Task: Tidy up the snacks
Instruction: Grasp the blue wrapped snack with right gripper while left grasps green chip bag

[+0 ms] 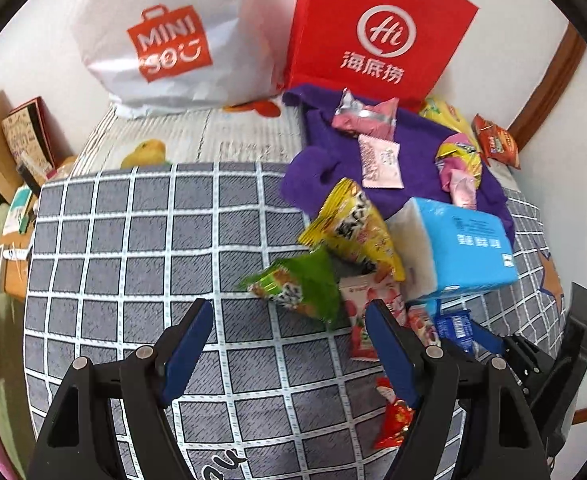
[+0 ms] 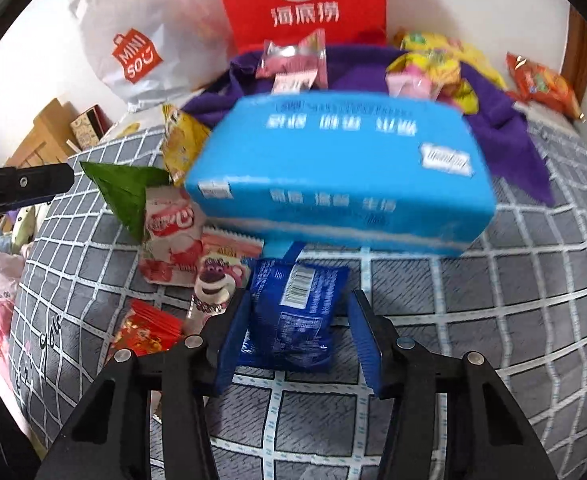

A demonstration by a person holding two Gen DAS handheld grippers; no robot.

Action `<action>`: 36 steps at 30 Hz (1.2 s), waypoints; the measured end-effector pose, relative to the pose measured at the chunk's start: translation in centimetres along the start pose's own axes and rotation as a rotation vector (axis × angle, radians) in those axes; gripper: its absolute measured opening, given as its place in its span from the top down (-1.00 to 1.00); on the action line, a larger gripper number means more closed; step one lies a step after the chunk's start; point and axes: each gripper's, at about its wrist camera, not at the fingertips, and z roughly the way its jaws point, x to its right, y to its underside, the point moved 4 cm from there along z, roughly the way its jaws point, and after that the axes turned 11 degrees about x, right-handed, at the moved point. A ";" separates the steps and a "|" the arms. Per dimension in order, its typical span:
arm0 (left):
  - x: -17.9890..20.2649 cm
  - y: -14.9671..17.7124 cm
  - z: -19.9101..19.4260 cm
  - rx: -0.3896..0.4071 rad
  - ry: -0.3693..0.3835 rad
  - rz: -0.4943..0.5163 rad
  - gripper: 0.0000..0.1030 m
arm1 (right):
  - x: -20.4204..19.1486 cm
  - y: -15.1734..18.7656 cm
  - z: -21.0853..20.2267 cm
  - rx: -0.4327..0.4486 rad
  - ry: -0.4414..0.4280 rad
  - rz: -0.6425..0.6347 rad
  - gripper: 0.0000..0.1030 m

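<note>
right tool (image 2: 297,336): half open, straddling blue snack packet (image 2: 293,312), grip not certain | left tool (image 1: 289,344): open, empty, over bare checked bed (image 1: 133,240) | snack pile (image 1: 349,240): bed's right side, beside tissue pack (image 2: 333,176)

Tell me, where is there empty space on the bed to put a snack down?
The grey checked bedspread is bare left of the green snack packet, back to the white shopping bag. It is also bare right of the dark blue snack packet, below the light blue tissue pack. The purple cloth is crowded.
</note>
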 end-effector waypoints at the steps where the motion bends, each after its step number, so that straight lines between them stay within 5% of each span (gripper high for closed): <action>1: -0.1 0.1 0.2 -0.002 -0.001 -0.006 -0.49 | -0.2 0.0 -0.1 0.021 0.008 -0.021 0.00; 7: 0.8 0.5 2.1 0.020 -0.042 0.036 -0.49 | -1.2 0.7 -0.2 0.059 0.070 -0.156 0.18; 11: 1.6 0.7 4.1 0.027 -0.066 0.064 -0.49 | 1.2 0.6 -2.4 0.108 0.075 -0.138 0.18; 17: 1.4 0.9 6.5 0.067 -0.121 0.064 -0.49 | 6.9 0.9 -4.3 0.148 0.195 -0.123 0.18; 22: 0.8 0.8 7.0 0.091 -0.104 0.030 -0.48 | 9.5 1.3 -3.8 0.145 0.181 -0.035 0.17; 27: 1.1 1.1 6.6 0.135 -0.074 0.071 -0.28 | 9.0 1.5 -2.6 0.152 0.187 -0.059 0.15; 36: 0.9 1.5 6.4 0.188 -0.067 0.040 -0.25 | 9.0 1.5 -2.4 0.149 0.167 -0.055 0.13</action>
